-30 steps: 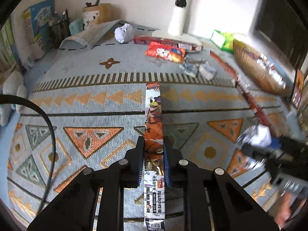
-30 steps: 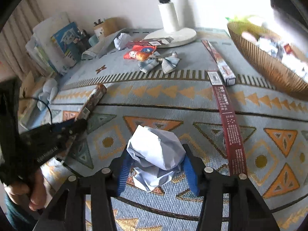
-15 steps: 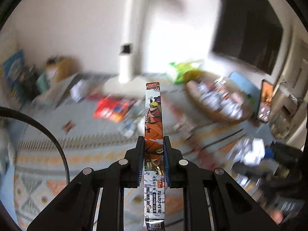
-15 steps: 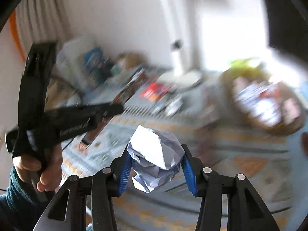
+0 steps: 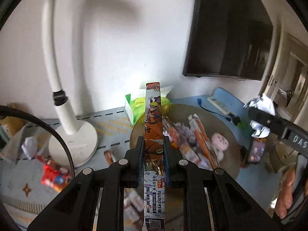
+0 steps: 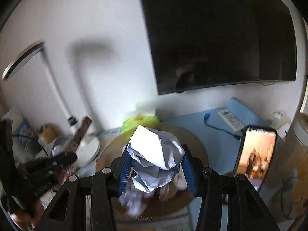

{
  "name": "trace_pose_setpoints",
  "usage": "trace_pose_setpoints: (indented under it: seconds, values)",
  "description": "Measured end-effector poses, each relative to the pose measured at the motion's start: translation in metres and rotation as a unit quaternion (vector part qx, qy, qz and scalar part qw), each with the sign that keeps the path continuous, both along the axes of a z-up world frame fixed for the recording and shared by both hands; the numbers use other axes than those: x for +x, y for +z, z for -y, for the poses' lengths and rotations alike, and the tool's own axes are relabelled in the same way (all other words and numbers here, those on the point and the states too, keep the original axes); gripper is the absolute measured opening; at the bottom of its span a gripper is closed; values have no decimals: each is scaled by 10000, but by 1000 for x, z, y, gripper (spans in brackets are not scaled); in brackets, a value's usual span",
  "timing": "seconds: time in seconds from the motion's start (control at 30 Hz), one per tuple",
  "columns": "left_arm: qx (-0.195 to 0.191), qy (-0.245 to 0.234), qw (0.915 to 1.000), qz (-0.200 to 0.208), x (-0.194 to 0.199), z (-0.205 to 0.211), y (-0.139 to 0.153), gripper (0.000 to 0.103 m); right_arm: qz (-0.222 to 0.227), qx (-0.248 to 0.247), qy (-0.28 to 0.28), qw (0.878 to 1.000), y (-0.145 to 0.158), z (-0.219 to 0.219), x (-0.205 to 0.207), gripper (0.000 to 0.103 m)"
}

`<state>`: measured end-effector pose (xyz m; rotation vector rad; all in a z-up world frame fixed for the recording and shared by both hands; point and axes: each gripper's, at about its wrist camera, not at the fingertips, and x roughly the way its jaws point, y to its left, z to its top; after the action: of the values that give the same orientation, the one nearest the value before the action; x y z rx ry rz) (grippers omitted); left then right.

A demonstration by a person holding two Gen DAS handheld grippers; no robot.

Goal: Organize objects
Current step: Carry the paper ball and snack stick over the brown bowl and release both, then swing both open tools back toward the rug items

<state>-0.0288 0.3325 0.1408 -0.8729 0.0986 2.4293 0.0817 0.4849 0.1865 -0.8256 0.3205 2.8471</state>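
Paper ball (image 6: 156, 157) and card pack (image 5: 154, 127), pinched in right tool (image 6: 156, 165) and left tool (image 5: 154, 154), now hang above basket (image 5: 229, 134).

Both grippers have lifted off the patterned rug and swung toward the basket (image 5: 134, 132), so the left gripper (image 5: 154, 154) now holds its long pack (image 5: 153, 119) over the basket's contents and the right gripper (image 6: 156, 165) carries its paper ball (image 6: 154, 154) above the rim.

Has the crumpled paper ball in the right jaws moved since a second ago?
Yes. The paper ball has been carried from over the patterned rug to above the round basket, beneath the wall television.
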Motion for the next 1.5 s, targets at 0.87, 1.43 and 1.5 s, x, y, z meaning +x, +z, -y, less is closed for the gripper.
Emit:
trace_pose_setpoints:
  seconds: [0.87,1.43,1.5]
  values:
    - [207,171,9995,-154,25,39,-2,42,35,1557,-277,9874,2,60,-10,77]
    - [-259,1785,9831,316,73,244,-73,87,166,210,1044,9942,-42,123,58,87]
    - [-308,1956,9787,535,66,259,-93,87,363,16,1240,9916,-65,130,55,87]
